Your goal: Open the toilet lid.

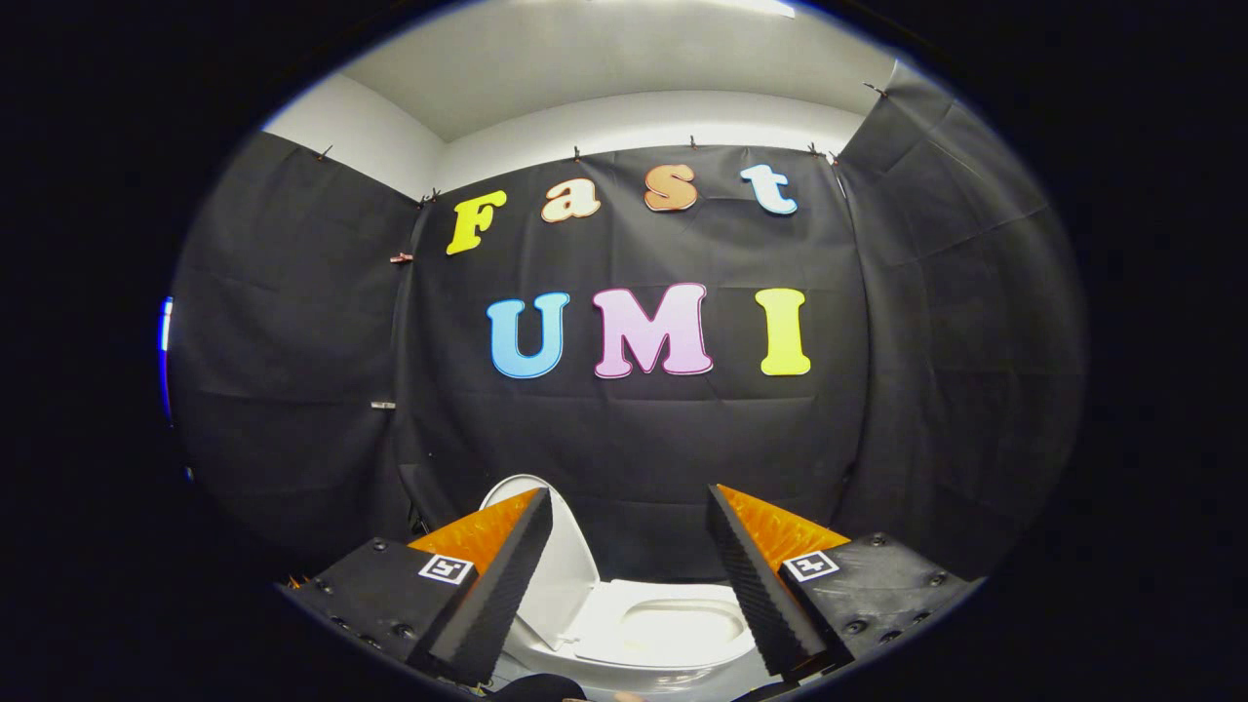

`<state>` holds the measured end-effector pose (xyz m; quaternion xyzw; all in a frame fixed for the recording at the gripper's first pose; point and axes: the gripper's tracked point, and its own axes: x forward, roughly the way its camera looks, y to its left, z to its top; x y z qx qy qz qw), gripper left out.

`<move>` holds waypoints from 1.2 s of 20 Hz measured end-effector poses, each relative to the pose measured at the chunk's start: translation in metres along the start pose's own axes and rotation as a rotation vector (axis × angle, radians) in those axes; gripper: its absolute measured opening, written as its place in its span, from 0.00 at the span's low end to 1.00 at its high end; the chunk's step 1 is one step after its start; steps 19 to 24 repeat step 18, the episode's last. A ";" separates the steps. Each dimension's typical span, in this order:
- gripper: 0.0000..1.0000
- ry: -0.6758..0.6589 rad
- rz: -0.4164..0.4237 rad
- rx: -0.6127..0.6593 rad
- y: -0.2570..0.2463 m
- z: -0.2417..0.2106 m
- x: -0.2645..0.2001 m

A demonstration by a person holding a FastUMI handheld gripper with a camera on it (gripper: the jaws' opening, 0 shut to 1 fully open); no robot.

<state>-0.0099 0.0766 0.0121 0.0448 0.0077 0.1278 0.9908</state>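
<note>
The gripper [629, 546] has its jaws wide apart, and nothing is held between them. Each finger is black with a bumpy pad on the inside and an orange side facing out. A small square marker sits on the top of each finger.

The toilet [673, 634] is white and sits low down, beyond the fingers and in the gap between them. Its lid [565, 565] is already up. The lid stands tall and leans back, toward the side of the left finger. Part of the lid is hidden behind that finger, and its round top peeks out above the finger's tip. The seat [682, 624] is down, and the bowl's oval hole shows in the middle of it, closer to the right finger. The fingers do not touch the toilet; they are apart from it.

Behind the toilet hangs the black cloth wall [634, 439] of the booth, held up with little clips along its top edge. Above the cloth there is a white wall and a white ceiling [604, 58].
</note>
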 end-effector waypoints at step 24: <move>0.99 -0.011 -0.002 0.004 -0.001 0.004 -0.003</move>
